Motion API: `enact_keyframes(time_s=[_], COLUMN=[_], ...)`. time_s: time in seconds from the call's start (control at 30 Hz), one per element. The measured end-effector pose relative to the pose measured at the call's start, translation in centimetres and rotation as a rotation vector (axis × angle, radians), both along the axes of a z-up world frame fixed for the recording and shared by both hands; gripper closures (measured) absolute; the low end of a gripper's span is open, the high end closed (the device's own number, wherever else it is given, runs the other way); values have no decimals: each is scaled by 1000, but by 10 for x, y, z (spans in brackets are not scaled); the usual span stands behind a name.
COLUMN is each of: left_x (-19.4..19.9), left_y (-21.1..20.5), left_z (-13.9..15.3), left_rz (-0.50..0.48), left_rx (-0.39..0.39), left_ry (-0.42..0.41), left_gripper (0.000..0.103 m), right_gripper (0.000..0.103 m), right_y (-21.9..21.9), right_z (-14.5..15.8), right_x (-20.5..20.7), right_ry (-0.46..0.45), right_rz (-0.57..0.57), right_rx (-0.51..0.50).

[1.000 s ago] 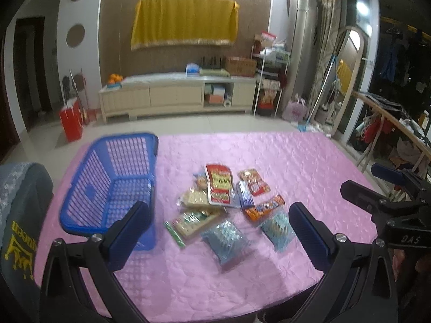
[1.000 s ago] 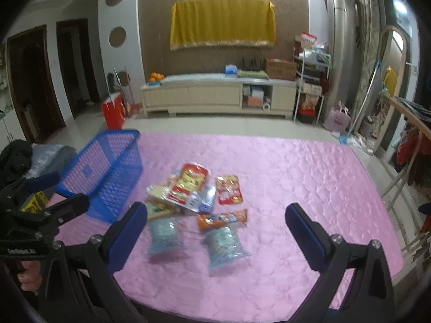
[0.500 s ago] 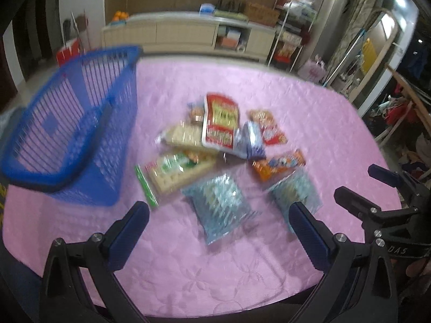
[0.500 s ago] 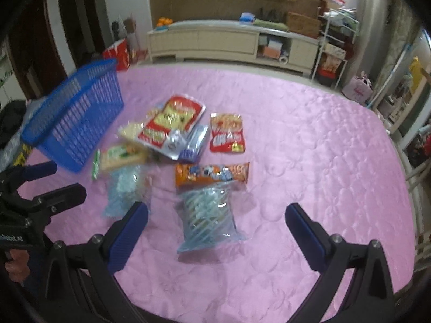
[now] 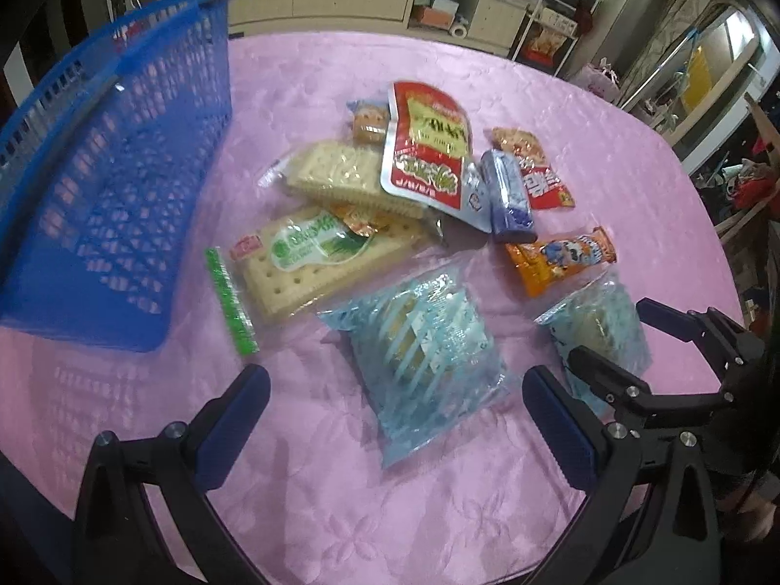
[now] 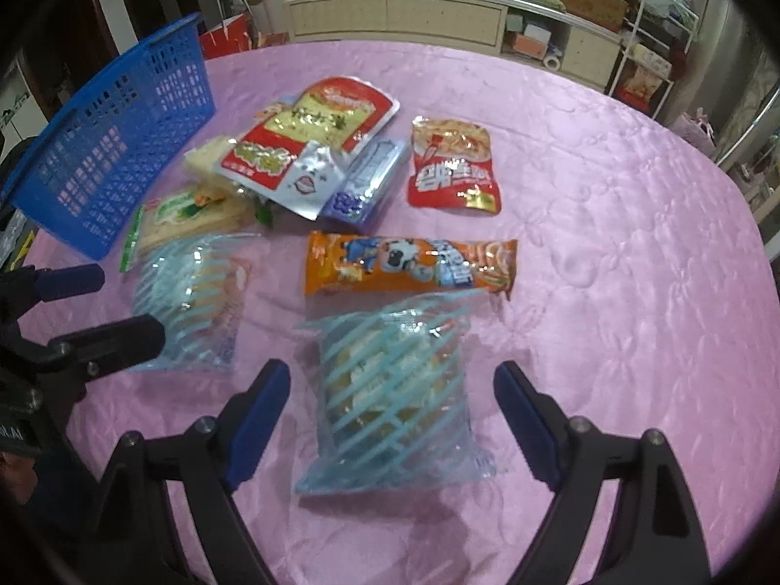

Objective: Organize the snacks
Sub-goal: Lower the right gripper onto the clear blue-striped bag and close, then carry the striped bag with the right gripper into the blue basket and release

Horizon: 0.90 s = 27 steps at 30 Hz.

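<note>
Pink quilted tablecloth (image 6: 609, 243) all over the table, and the snacks sit in one loose pile on it with the blue basket (image 5: 107, 170) off to the left side, looking empty as far as the mesh lets me see. So nothing's been sorted yet; this looks like the reach-in for the first pick. Both grippers have their jaws spread wide and nothing between them. The left gripper (image 5: 395, 390) hangs right over one pale blue striped packet (image 5: 419, 356), and the right gripper (image 6: 390, 385) is lined up on the other blue striped packet (image 6: 395, 399), which already lies between its fingers but, as far as I can tell, isn't touched yet. Behind those are the orange cartoon snack bar (image 6: 409, 263), the red noodle-snack bag (image 6: 453, 165), a big red and yellow pouch (image 5: 429, 146), a small purple-blue pack (image 5: 507, 195) and two cracker packs (image 5: 312, 253) overlapping each other next to the basket. My guess for the next bit: drop lower, close on the puffy packet across its middle, lift, then carry it over to the basket. Those bags are slick and air-filled, so a pinch near the edge would probably slip.
</note>
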<state>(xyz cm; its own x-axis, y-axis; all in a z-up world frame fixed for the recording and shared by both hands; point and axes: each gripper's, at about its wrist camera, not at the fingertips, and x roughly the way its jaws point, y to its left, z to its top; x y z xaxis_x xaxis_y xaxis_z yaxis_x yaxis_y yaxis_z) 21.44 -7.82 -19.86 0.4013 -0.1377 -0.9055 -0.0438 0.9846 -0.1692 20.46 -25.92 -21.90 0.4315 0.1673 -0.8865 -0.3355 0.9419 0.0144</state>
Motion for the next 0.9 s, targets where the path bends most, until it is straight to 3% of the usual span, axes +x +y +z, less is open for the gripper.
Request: enact_keyframes(time_s=[0.03,0.37,0.4,0.43,0.57,0.67,0.9], left_x=[2,23,25,27,26,21,-6], left_y=[0,-10,-10,-10,-9,-13,-13], left_z=[-3,-21,-22,-24,-26,-24,2], left_rz=[-2,-30,-31,-31,-48,-70,-115], left_rx=[3,20,20,18,-36,-2,-18], left_ry=[5,16,17,20,33,24,-39], left_gripper=[0,1,5,16,31,43,45], right_gripper=[40,42,42,42,43,43,43], right_y=[0,-8,-8,-8,-10,-14,-8], right_z=[-2,-4,-3,-2,1,5,35], right_x=[1,5,6,5,2,-3,-22], right_ry=[8,4,4,4,7,32,-14], right_rz=[-2,-46,-50,-55,-76,-101,-119], right_rx=[5,37,35,26,10,52,58])
